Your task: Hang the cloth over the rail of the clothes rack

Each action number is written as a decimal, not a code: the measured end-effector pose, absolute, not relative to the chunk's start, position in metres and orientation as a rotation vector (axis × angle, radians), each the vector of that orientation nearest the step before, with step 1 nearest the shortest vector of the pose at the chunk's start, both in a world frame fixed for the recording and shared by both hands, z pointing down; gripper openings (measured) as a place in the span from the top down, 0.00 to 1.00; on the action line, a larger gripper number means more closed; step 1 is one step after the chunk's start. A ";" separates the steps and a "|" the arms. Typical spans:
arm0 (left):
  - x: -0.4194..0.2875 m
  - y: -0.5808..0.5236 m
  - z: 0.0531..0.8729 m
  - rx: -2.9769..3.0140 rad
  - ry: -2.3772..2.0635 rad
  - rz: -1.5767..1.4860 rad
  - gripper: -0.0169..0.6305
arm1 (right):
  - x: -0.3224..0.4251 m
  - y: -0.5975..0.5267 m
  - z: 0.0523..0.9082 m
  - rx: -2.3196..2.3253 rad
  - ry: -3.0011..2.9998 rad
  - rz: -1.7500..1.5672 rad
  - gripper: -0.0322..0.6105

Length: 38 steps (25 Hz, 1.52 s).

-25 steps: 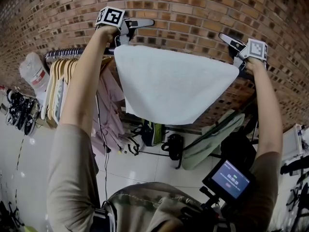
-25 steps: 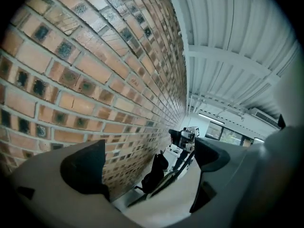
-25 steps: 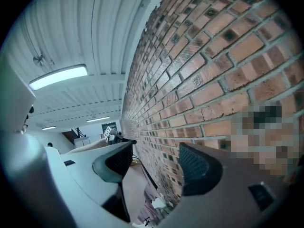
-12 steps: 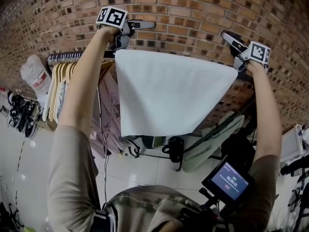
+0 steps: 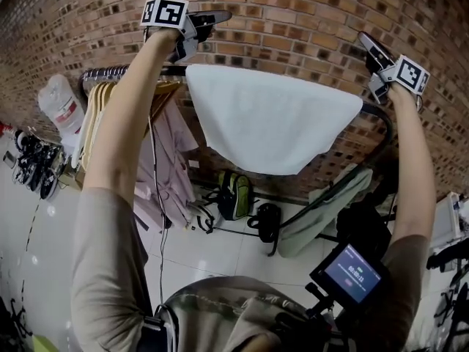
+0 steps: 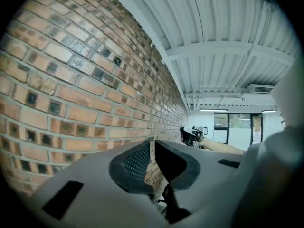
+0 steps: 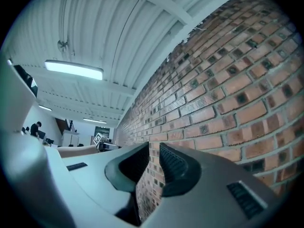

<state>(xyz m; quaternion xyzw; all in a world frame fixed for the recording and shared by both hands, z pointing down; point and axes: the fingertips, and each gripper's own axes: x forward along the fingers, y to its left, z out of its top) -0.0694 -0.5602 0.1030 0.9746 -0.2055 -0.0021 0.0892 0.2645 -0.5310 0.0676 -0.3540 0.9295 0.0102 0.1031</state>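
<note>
Left gripper [image 5: 214, 18] and right gripper [image 5: 368, 42] have risen off the cloth [image 5: 271, 119], closing empty.

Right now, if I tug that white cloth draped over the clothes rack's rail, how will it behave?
Probably floppy: the white cloth sags in a soft curve below the metal rail. It is only draped and nothing visible pins it, so a sideways tug may well slide it off.

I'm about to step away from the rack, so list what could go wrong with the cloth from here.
1. The cloth hangs unevenly on the rail, hem sagging to a point; it may slide off.
2. Its right end sits by the rail's downward bend and could creep down.
3. Left gripper and right gripper are above it, jaws closing on nothing; neither would catch a slip.
</note>
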 end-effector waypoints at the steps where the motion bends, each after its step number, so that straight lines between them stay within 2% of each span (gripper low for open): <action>1: -0.075 -0.559 0.098 2.889 -0.667 -0.043 0.94 | 0.263 -0.524 0.066 -1.042 2.752 0.041 0.87; 2: -0.080 -0.556 0.095 2.877 -0.716 -0.080 0.96 | 0.260 -0.517 0.066 -1.042 2.761 0.053 0.93; 4: -0.087 -0.552 0.093 2.860 -0.764 -0.113 0.96 | 0.253 -0.508 0.066 -1.034 2.786 0.078 0.94; 9: -0.092 -0.542 0.090 2.865 -0.795 -0.137 0.96 | 0.228 -0.506 0.058 -0.969 2.847 0.122 0.94; 12: -0.070 -0.497 0.088 2.905 -0.706 -0.139 0.96 | 0.231 -0.476 0.065 -1.013 2.854 0.106 0.94; 18: -0.058 -0.413 0.101 2.956 -0.579 -0.097 0.96 | 0.214 -0.413 0.090 -1.007 2.892 0.072 0.94; 29: -0.082 -0.347 0.138 2.985 -0.527 -0.158 0.96 | 0.165 -0.323 0.137 -0.772 2.989 0.106 0.94; 38: -0.062 -0.270 0.180 3.149 -0.354 -0.103 0.96 | 0.139 -0.265 0.186 -0.727 3.029 0.063 0.94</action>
